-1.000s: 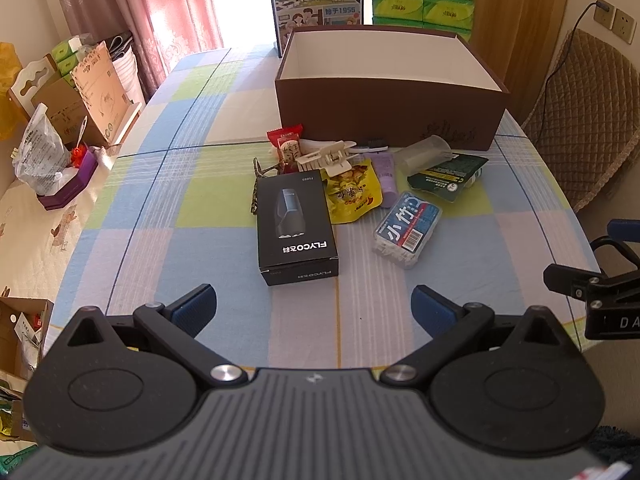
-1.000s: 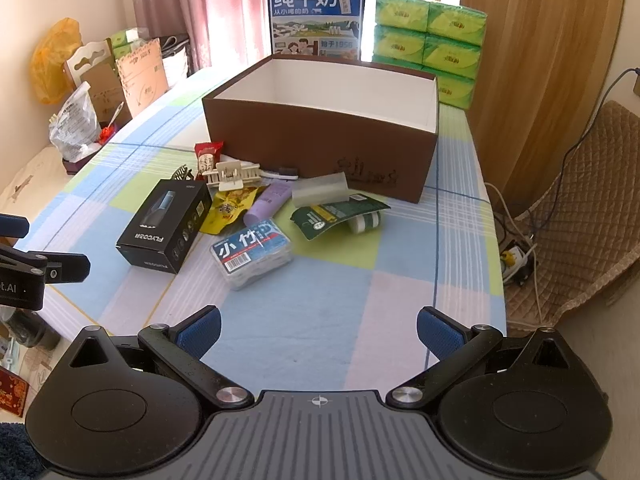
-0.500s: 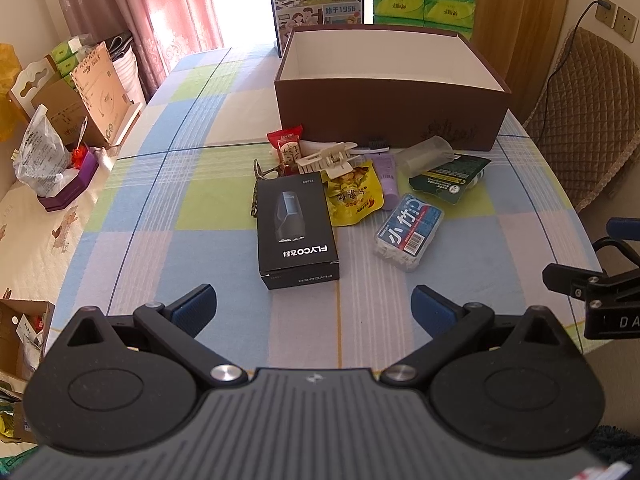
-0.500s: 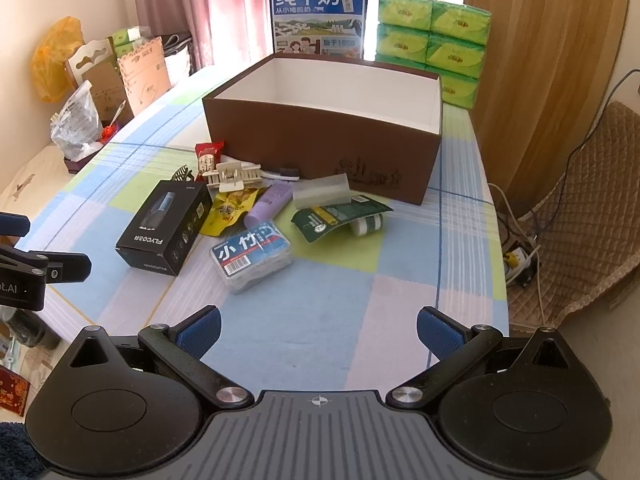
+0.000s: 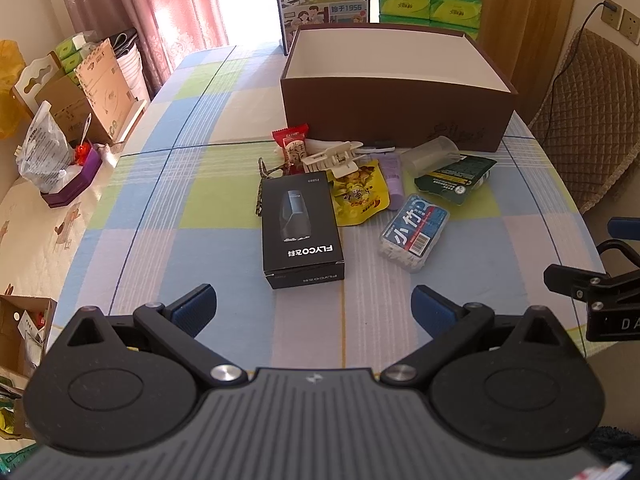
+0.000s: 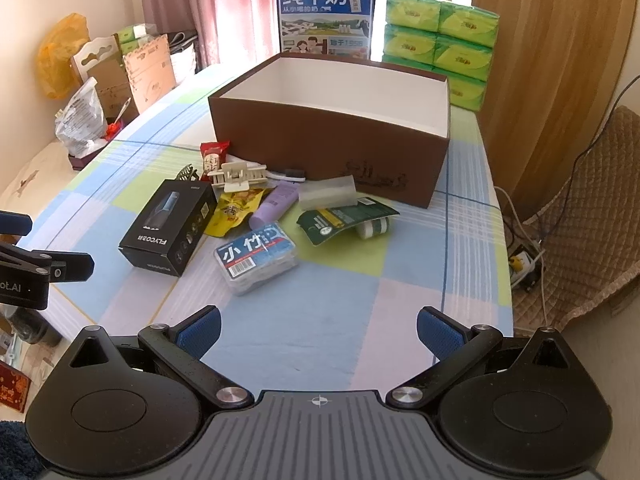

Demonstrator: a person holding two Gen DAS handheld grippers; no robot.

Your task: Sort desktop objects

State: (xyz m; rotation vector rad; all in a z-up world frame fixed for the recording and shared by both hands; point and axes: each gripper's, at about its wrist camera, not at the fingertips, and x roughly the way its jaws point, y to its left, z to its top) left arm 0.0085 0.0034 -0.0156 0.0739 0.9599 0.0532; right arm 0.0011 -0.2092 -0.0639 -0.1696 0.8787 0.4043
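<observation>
An empty brown box stands at the table's far side. In front of it lies a cluster: a black FLYCO carton, a blue-labelled clear case, a yellow snack bag, a purple tube, a dark green pouch, a cream hair clip and a red candy. My left gripper is open, just short of the carton. Empty-fingered, my right gripper is open, short of the clear case.
A checked cloth covers the table. A milk carton box and green tissue packs stand behind the brown box. Cardboard boxes and bags crowd the left side. A padded chair and cables sit to the right.
Both views show the scene slightly closer and higher; the grippers have drifted a little forward. Nothing on the table has moved.
</observation>
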